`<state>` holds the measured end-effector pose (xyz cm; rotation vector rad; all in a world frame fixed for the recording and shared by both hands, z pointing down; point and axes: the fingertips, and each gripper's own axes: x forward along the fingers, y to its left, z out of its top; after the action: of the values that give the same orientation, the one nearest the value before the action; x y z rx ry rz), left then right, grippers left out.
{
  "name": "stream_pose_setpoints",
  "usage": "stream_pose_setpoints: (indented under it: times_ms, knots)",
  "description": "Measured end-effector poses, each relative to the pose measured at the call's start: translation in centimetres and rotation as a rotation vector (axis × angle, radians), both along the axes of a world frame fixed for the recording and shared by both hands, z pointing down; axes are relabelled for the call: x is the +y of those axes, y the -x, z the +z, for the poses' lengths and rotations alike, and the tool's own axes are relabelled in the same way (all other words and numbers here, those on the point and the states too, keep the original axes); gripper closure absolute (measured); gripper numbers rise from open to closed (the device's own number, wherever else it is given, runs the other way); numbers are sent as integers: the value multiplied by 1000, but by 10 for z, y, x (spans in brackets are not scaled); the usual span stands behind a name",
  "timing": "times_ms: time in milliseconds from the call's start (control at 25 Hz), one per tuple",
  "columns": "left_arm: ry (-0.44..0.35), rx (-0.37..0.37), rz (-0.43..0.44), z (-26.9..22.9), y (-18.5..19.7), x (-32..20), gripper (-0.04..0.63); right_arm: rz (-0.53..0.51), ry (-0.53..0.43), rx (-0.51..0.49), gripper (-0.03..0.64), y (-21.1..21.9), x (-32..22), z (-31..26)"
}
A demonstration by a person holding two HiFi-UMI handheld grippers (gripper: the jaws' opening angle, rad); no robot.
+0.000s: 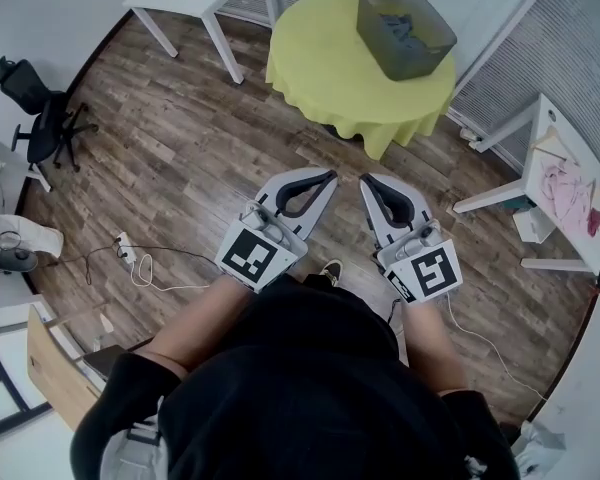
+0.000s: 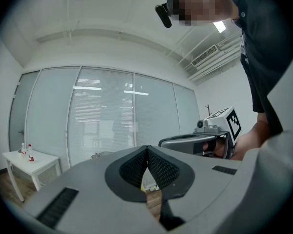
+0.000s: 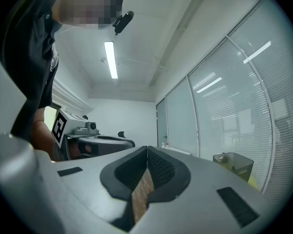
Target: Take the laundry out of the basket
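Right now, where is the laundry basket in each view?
Head view: basket at top, right of centre, on the yellow table.
Left gripper view: not clearly seen; the left gripper covers that area.
Right gripper view: lower right.
Shared landmark: the window blinds.

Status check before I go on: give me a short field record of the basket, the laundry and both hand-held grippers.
basket: grey bin on the round table with a yellow-green cloth, well ahead of the person
laundry: dark cloth, inside the basket
left hand-held gripper: jaws together, empty, held near the body
right hand-held gripper: jaws together, empty, beside the left one
task: not started
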<state>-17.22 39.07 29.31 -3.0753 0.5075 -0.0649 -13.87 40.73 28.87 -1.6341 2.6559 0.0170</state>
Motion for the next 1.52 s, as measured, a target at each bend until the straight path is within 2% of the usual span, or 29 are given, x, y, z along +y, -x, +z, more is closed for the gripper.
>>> stream_pose_setpoints:
  times_ms: [400,720,1520]
  knots:
    - [-9,-2,-10,-2,-18,5,588,-4,-2,-14,595,-20,8,0]
    - [1,4,19,1,-32,-13,588,7,6,-11,595,-29,-9,3]
    - [47,39,88,12,-53,-142,588,72,31,-8,595,-44,-137,15]
